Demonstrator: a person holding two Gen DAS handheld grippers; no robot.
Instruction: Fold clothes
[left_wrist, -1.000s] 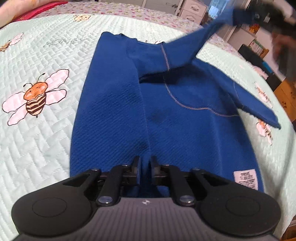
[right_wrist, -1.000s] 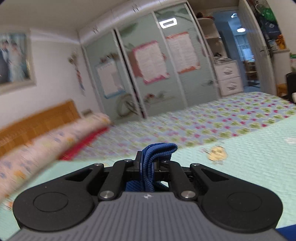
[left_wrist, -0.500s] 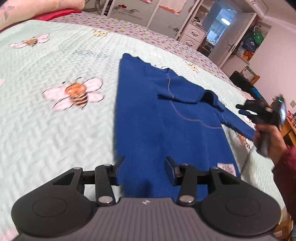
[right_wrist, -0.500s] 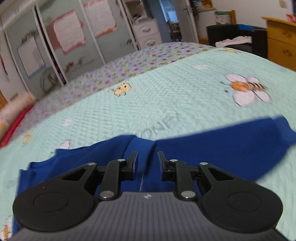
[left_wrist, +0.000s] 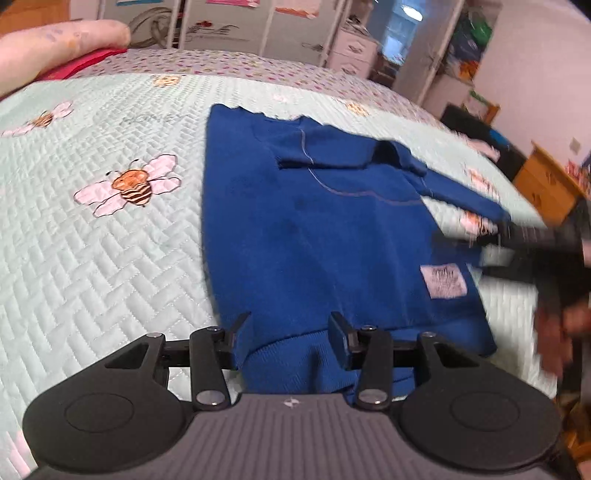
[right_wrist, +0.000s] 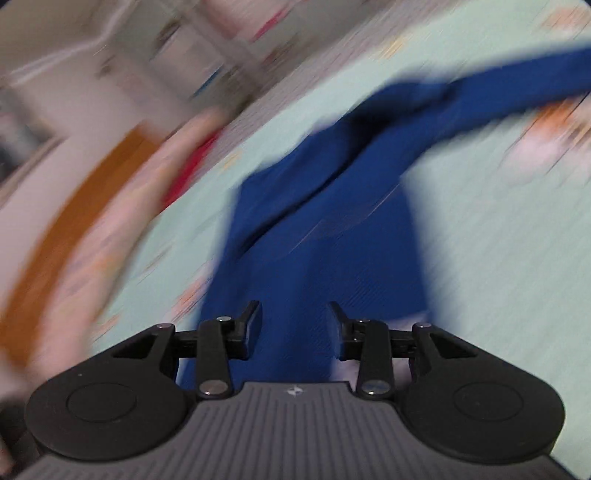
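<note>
A blue knit sweater (left_wrist: 314, 221) lies flat on the pale green quilted bed (left_wrist: 92, 258), left sleeve folded across the chest, right sleeve (left_wrist: 465, 195) stretched out to the right. A white label (left_wrist: 443, 280) sits near its hem. My left gripper (left_wrist: 288, 332) is open, its fingers straddling the bunched hem. My right gripper (right_wrist: 293, 325) is open and empty over the sweater (right_wrist: 332, 240) near its hem; this view is badly motion-blurred. It also shows as a dark blur in the left wrist view (left_wrist: 535, 240), beside the right sleeve.
Bee prints (left_wrist: 129, 184) dot the quilt. A pink pillow (left_wrist: 55, 48) lies at the far left head of the bed. Wardrobe doors (left_wrist: 221, 22), a doorway and a wooden dresser (left_wrist: 546, 184) stand beyond the bed's far and right sides.
The right gripper let go of the sleeve, which now lies folded across the chest, and swung down toward the hem. The left gripper opened off the hem and stays there.
</note>
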